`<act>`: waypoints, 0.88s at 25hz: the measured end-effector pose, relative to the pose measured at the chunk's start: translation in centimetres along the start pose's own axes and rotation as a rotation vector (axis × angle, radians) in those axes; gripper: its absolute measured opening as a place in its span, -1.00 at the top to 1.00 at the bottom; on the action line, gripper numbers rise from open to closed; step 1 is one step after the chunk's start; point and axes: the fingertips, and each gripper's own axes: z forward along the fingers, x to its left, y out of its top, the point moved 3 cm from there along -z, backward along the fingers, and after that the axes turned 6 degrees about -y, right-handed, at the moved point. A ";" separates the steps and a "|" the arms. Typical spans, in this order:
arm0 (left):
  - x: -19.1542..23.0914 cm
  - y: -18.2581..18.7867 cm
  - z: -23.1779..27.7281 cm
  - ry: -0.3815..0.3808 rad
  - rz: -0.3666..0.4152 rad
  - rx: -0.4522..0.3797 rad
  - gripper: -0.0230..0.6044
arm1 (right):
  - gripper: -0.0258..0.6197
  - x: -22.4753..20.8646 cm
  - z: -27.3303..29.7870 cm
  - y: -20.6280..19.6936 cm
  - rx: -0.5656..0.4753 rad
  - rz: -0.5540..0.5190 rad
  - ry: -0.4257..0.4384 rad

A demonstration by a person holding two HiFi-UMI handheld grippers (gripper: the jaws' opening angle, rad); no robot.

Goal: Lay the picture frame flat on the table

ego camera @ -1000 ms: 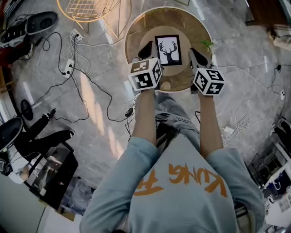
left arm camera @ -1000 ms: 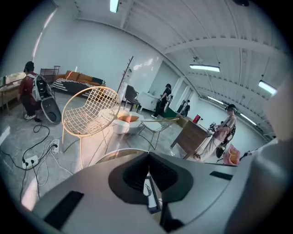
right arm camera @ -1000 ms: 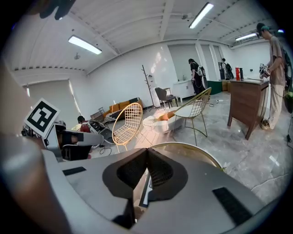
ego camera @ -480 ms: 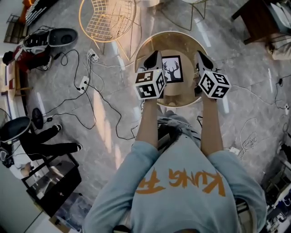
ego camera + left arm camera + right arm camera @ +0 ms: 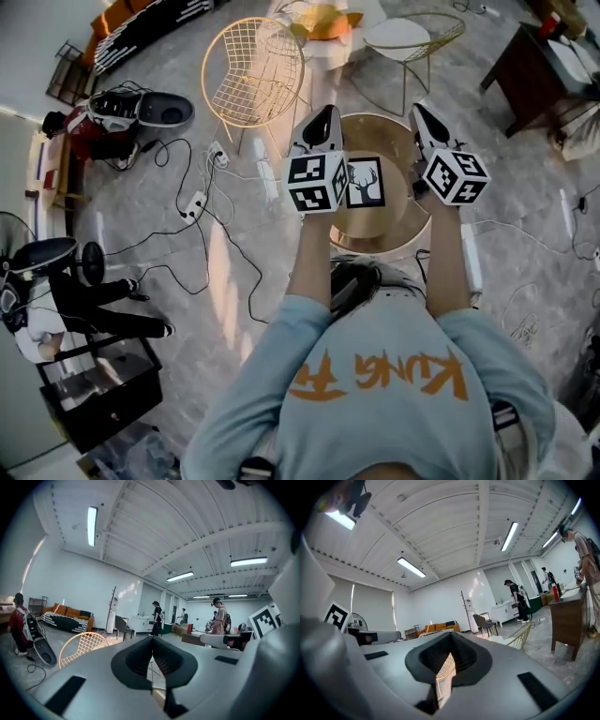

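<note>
The picture frame [image 5: 365, 182], black-edged with a deer silhouette, lies flat and face up on the round wooden table [image 5: 375, 242] in the head view. My left gripper [image 5: 323, 114] and right gripper [image 5: 419, 111] are held high above the table, one to each side of the frame and well clear of it. Both point out level across the room. In the left gripper view the left gripper [image 5: 152, 639] has its jaws together with nothing between them. The right gripper [image 5: 451, 634] looks the same in its own view. The frame is in neither gripper view.
A gold wire chair [image 5: 255, 73] and a small round side table [image 5: 405, 37] stand beyond the table. Cables and power strips [image 5: 202, 202] trail over the floor at left. A dark cabinet [image 5: 525, 66] is at the far right. Several people [image 5: 219, 616] stand across the room.
Both grippers have risen from beside the frame at table height to well above it. The frame has stayed flat on the table. The head view now takes in more of the room.
</note>
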 end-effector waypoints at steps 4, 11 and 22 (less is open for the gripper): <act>-0.4 2.4 -1.4 0.026 0.052 -0.058 0.86 | 0.93 0.0 -0.9 1.8 -0.031 -0.023 -0.011; -0.4 3.9 -3.5 0.102 0.103 -0.112 0.86 | 0.93 0.1 -2.3 3.2 -0.064 -0.101 -0.042; 0.1 3.9 -4.6 0.142 0.099 -0.128 0.86 | 0.93 1.9 -2.2 3.8 -0.085 -0.210 -0.024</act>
